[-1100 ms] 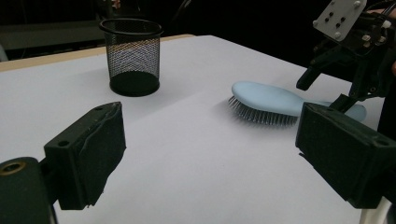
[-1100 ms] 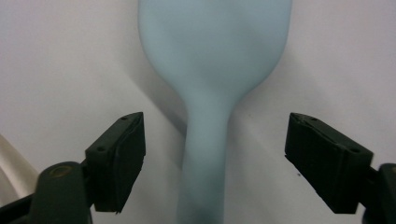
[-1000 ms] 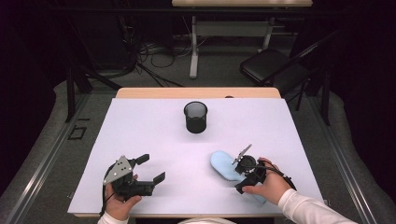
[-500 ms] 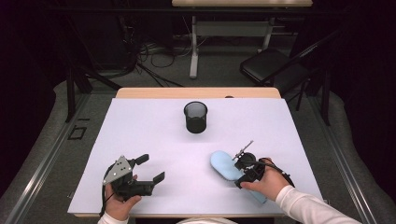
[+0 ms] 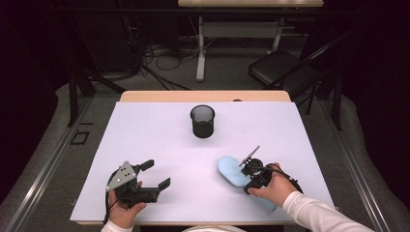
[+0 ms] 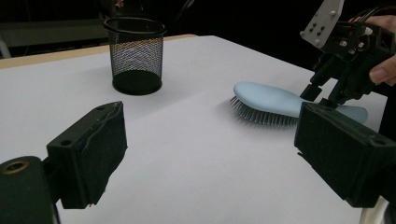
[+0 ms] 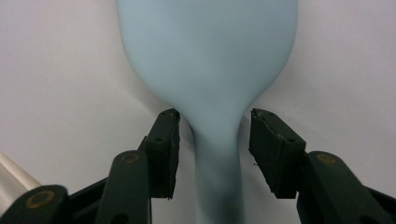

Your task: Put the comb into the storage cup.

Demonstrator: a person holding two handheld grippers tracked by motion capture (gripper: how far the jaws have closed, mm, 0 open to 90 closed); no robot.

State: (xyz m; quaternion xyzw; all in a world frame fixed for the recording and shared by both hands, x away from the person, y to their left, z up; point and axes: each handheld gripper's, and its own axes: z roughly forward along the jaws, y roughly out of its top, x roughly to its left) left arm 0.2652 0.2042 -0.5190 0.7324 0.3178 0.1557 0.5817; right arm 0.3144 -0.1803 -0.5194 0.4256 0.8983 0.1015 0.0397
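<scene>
Pale-blue hairbrush (image 5: 233,171) lies bristles-down on white table (image 5: 154,140), near front right | right gripper (image 7: 215,140) straddles its neck, jaws just closing, narrow gaps remain, no grip yet | left gripper (image 5: 155,175) idle, wide open, empty | mesh cup (image 5: 202,121) stands well apart, likely destination

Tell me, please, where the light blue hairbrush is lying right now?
In the high view the hairbrush lies bristles-down on the white table, near right, its handle between the right gripper jaws, nearer than the mesh cup.
</scene>
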